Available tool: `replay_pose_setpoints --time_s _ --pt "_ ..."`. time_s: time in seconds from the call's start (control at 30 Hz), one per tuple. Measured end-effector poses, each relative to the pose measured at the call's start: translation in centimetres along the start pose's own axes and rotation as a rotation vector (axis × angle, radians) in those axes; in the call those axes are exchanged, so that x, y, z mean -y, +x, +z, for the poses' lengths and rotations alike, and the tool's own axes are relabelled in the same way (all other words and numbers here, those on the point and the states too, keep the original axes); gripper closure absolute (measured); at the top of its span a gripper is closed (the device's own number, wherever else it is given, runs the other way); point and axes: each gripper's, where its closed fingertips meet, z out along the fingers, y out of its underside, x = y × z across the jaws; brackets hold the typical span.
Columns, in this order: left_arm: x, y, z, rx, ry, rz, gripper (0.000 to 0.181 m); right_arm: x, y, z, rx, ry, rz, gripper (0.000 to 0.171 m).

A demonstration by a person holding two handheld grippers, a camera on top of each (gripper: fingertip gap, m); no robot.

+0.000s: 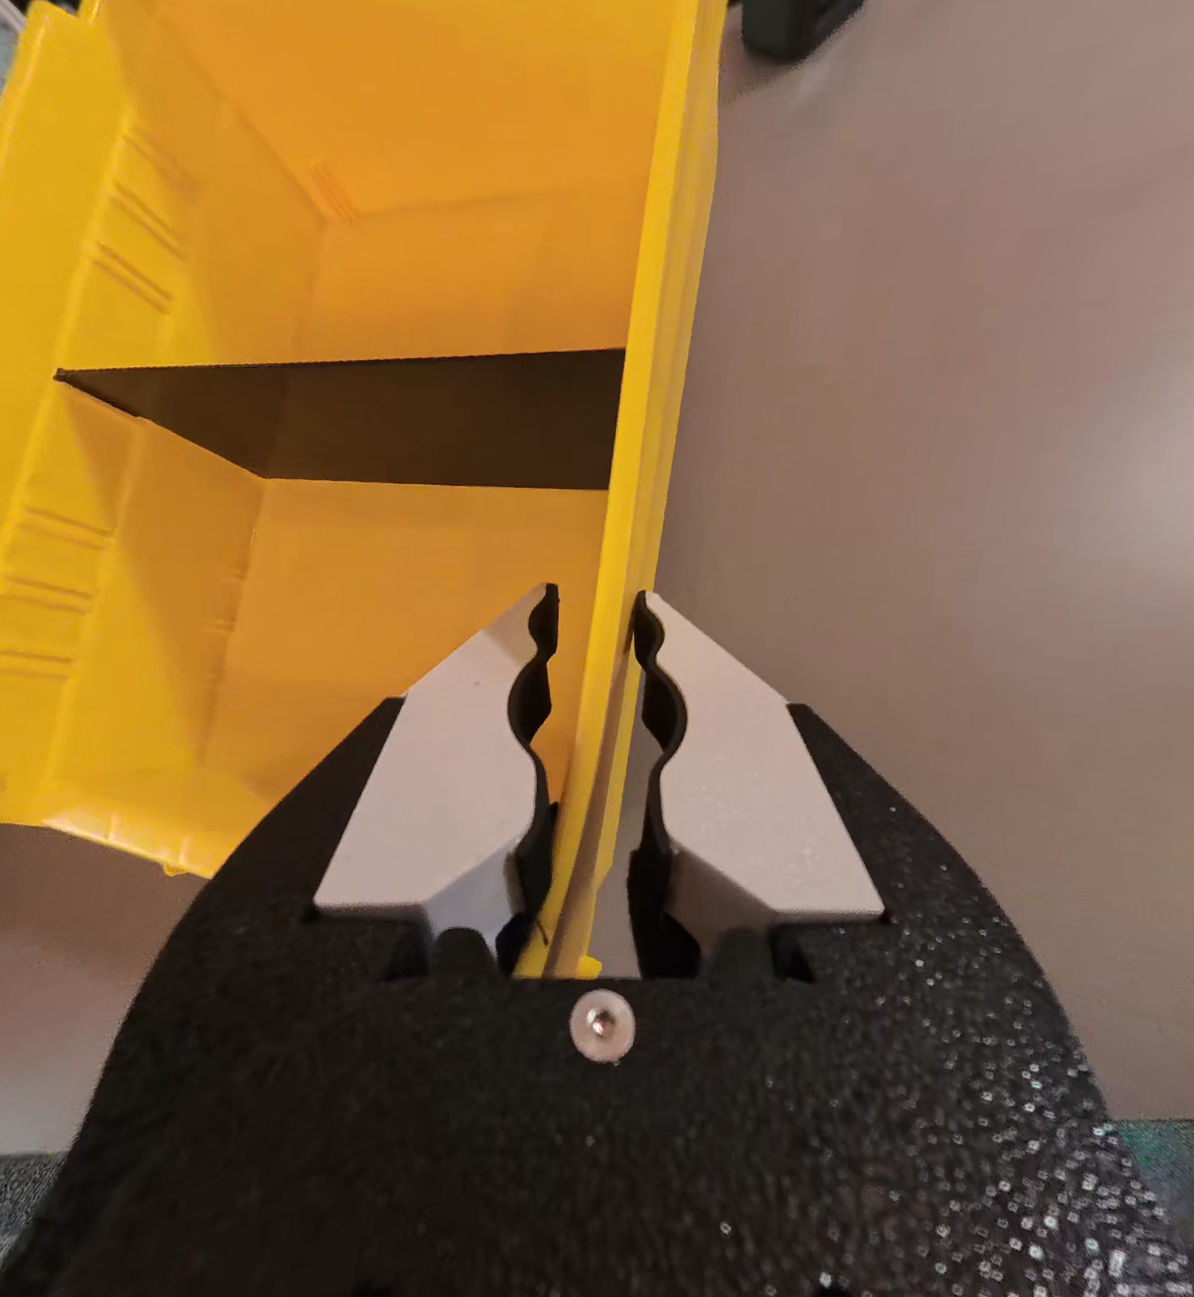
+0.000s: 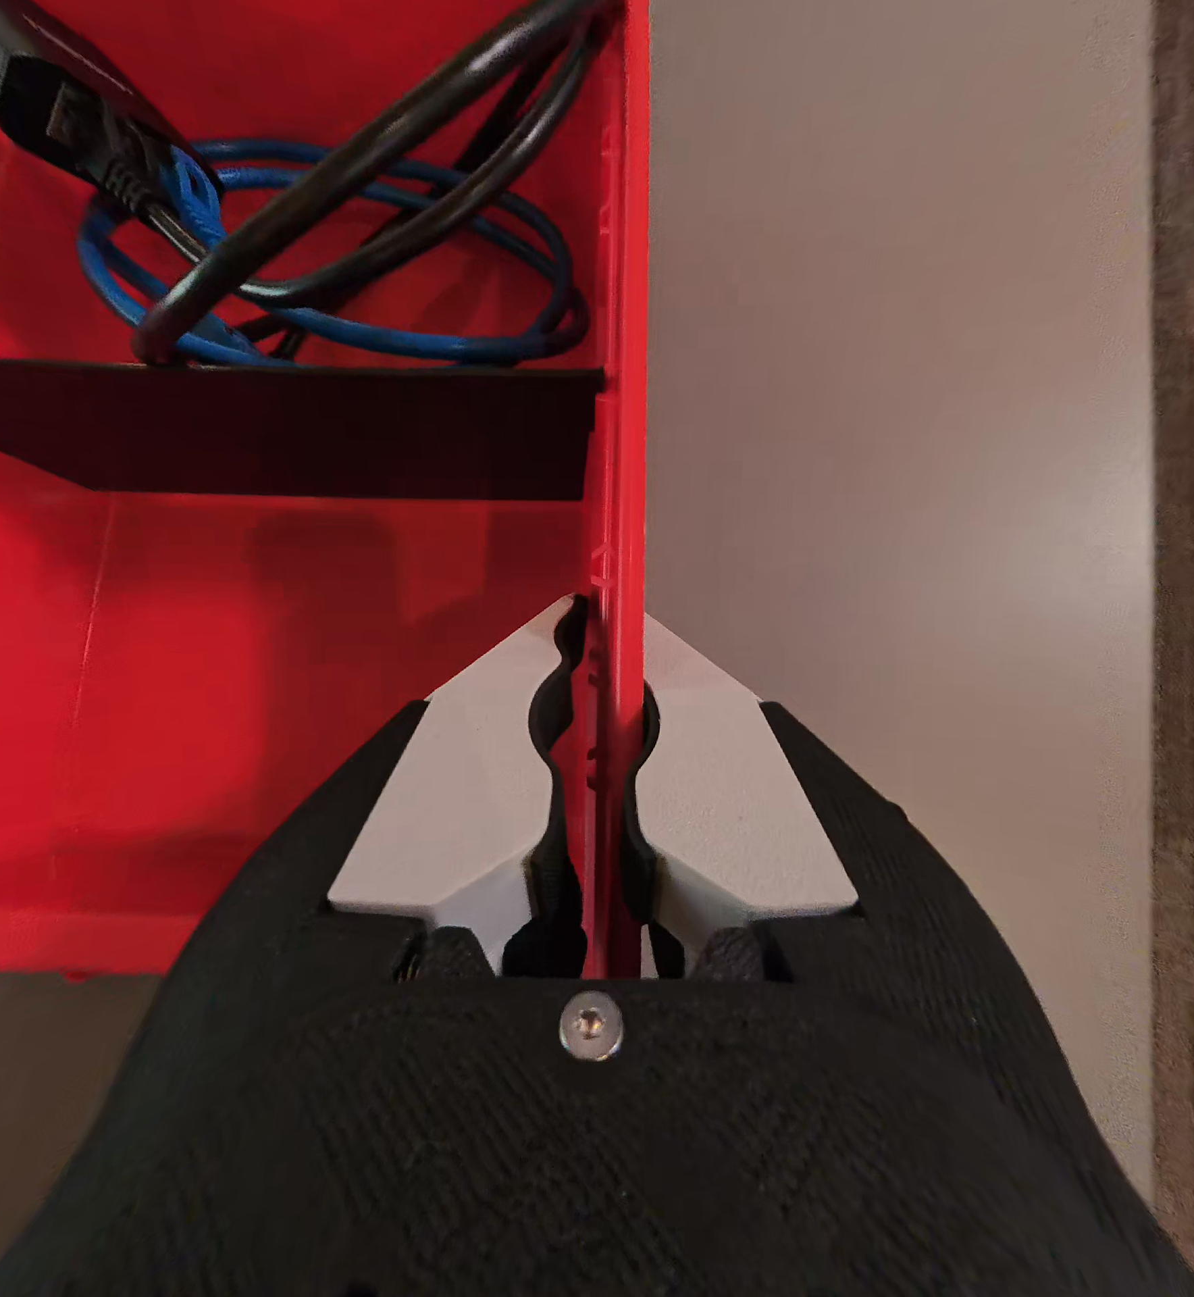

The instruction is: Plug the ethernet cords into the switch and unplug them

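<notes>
Red bin (image 2: 264,702): right gripper (image 2: 608,617) pinches its side wall.
Switch (image 2: 54,84), blue cord (image 2: 384,337): behind red bin's black divider (image 2: 264,428).
Yellow bin (image 1: 370,210): left gripper (image 1: 598,596) straddles its wall, slightly spread.

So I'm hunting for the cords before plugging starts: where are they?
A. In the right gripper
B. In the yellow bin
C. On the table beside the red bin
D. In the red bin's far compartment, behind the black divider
D: the blue cord and black cord lie coiled past the divider in the red bin, whose wall the right gripper straddles.
</notes>
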Motion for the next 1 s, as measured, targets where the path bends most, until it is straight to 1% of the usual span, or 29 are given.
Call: replay_pose_setpoints --time_s 0.03,0.2,0.3,0.33,0.37,0.43,0.57,0.7,0.8,0.83,0.87,0.93,0.97,1.0 --pt "0.3 -0.1 -0.5 0.008 0.015 0.000 0.162 0.2 -1.1 0.2 0.015 -0.002 -0.019 0.167" --pt "2.7 -0.5 -3.2 0.054 0.096 0.019 0.162 1.1 -7.3 0.9 0.039 -0.027 -0.127 0.166" --pt "4.4 -0.1 -4.6 0.063 0.145 0.035 0.162 1.3 -11.8 1.4 0.064 -0.025 -0.150 0.165" --pt "5.0 0.2 -5.0 0.061 0.158 0.042 0.162 1.5 -13.6 1.5 0.088 -0.020 -0.154 0.162" --pt "5.5 0.5 -5.3 0.058 0.171 0.048 0.162 1.6 -15.6 1.5 0.128 -0.009 -0.169 0.155" --pt "6.5 1.1 -5.8 0.053 0.197 0.057 0.162 1.8 -19.5 1.7 0.178 0.015 -0.218 0.149" --pt "8.3 2.2 -6.6 0.052 0.272 0.031 0.161 2.2 -25.8 2.4 0.127 0.061 -0.365 0.139" --pt "9.2 2.6 -6.9 0.064 0.289 0.034 0.161 2.7 -32.6 2.9 0.238 0.080 -0.400 0.129" --pt "9.4 3.1 -7.1 0.046 0.294 0.037 0.161 2.8 -37.5 2.8 0.363 0.092 -0.423 0.119" --pt "9.4 3.2 -7.2 0.041 0.295 0.037 0.161 2.8 -39.2 2.7 0.415 0.100 -0.422 0.113" --pt "9.5 3.4 -7.2 0.036 0.295 0.038 0.161 2.7 -41.1 2.5 0.489 0.109 -0.416 0.104" --pt "9.8 3.6 -7.4 0.036 0.299 0.042 0.161 2.7 -44.2 1.3 0.638 0.133 -0.399 0.081" --pt "10.0 3.8 -7.6 0.035 0.303 0.042 0.161 3.1 -44.6 0.7 0.646 0.185 -0.414 0.073" --pt "10.4 4.1 -7.9 0.028 0.313 0.043 0.161 3.9 -44.2 0.0 0.617 0.272 -0.454 0.070"
